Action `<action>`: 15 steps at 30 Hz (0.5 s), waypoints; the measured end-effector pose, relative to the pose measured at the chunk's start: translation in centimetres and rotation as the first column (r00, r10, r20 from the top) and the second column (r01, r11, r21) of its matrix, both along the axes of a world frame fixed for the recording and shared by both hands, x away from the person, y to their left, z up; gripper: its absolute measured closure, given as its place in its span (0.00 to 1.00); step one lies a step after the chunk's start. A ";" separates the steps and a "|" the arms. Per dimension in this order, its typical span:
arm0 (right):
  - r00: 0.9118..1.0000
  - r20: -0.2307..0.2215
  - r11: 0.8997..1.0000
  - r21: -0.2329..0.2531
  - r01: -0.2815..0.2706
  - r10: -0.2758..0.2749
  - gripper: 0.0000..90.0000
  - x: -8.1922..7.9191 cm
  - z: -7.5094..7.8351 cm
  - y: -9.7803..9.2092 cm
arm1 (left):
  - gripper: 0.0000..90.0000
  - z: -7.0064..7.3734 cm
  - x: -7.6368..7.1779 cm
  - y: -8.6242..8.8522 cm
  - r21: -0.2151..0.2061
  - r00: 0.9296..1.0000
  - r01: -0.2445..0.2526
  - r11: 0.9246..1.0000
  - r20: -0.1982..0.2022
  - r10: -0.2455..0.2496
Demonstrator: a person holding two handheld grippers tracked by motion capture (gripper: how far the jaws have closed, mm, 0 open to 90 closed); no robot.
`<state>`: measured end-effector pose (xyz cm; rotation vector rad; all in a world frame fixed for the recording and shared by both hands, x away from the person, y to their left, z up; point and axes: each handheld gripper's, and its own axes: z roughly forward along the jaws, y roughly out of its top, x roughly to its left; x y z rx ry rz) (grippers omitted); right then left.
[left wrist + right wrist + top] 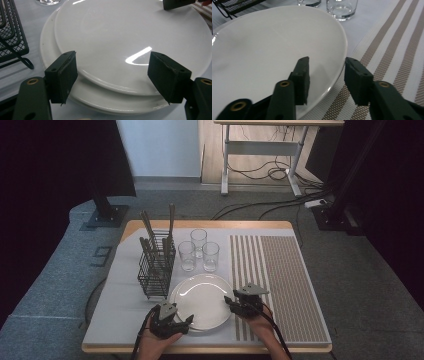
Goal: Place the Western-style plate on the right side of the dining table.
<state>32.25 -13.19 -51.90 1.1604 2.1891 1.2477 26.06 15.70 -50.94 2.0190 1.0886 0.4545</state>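
Two stacked white plates (202, 300) sit near the desk's (115, 320) front edge; left gripper (112, 75) fingers gape wide over them, right gripper (327, 80) fingers apart astride the top rim

A glossy white top plate (130, 37) lies stacked off-centre on a second plate (100, 98).

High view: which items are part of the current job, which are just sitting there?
In play:
- top plate, lying on the bottom plate
- left gripper, open at the near rim
- right gripper, open, jaws either side of the right rim

Idle:
- three glasses
- wire cutlery basket with utensils
- striped placemat
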 end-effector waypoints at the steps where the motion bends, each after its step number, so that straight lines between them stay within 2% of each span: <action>1: 1.000 0.010 1.000 -0.007 0.001 -0.001 0.65 0.0 0.0 0.0 | 0.27 0.0 0.0 0.0 0.000 1.000 0.000 1.000 0.000 0.000; 4: 1.000 0.016 1.000 -0.012 0.001 -0.001 0.67 -0.1 0.1 -0.1 | 0.27 0.0 0.0 0.0 0.002 1.000 0.000 1.000 0.001 0.000; 7: 1.000 0.002 1.000 0.005 -0.005 0.005 0.68 0.1 0.1 -0.3 | 0.27 0.0 0.0 0.0 -0.001 1.000 0.000 1.000 -0.001 0.000; 12: 0.997 -0.073 0.998 0.064 -0.017 0.021 0.57 0.6 -0.2 -0.6 | 0.27 -0.1 0.0 0.0 -0.001 1.000 0.001 1.000 -0.001 -0.001; 13: 0.997 -0.073 0.998 0.064 -0.017 0.021 0.57 0.6 -0.2 -0.6 | 0.27 -0.1 0.0 0.0 0.002 1.000 0.004 1.000 -0.001 -0.004; 15: 0.994 -0.104 0.996 0.092 -0.017 0.026 0.54 0.7 -0.4 -0.4 | 0.26 -0.1 0.0 -0.2 0.011 1.000 0.002 1.000 0.006 -0.003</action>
